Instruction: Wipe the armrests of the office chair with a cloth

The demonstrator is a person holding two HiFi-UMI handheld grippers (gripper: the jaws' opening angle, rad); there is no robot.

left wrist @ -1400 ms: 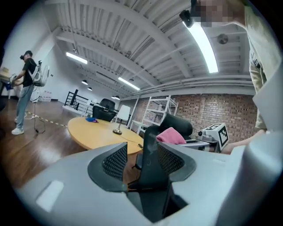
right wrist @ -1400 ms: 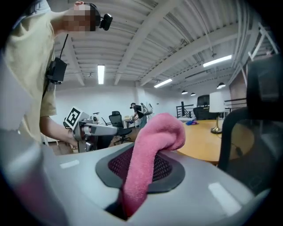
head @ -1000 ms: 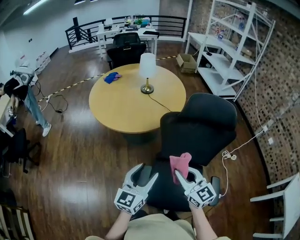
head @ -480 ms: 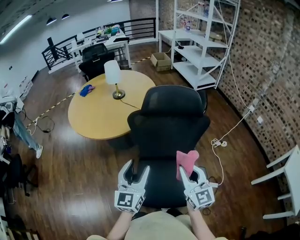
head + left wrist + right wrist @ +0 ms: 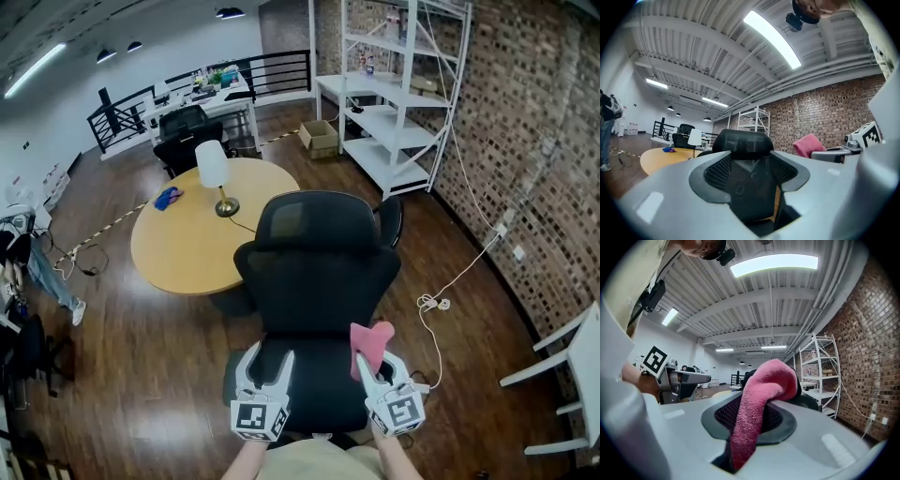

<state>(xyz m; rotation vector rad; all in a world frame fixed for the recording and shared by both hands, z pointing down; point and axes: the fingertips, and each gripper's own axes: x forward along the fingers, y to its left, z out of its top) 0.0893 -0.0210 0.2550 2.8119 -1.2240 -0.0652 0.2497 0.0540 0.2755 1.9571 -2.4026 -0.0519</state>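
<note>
Right gripper (image 5: 375, 367) is pinching the pink cloth (image 5: 371, 341). Most of it flops loose above the jaws, just over the near right edge of the chair (image 5: 319, 272).

Left gripper (image 5: 265, 366) is spread and closing a little, with nothing between the jaws. It sits near the left side of the seat, beside what looks like the left armrest (image 5: 231, 373). The right armrest is hidden under your gripper.

Risks:
- The grip is on a narrow strip of cloth, so dragging along the armrest could pull it out.
- The loose bunch may fold, and then the jaw rubs the pad instead of the cloth.
- Pushing sideways will likely swivel or roll the chair. Brace it with your left.
</note>
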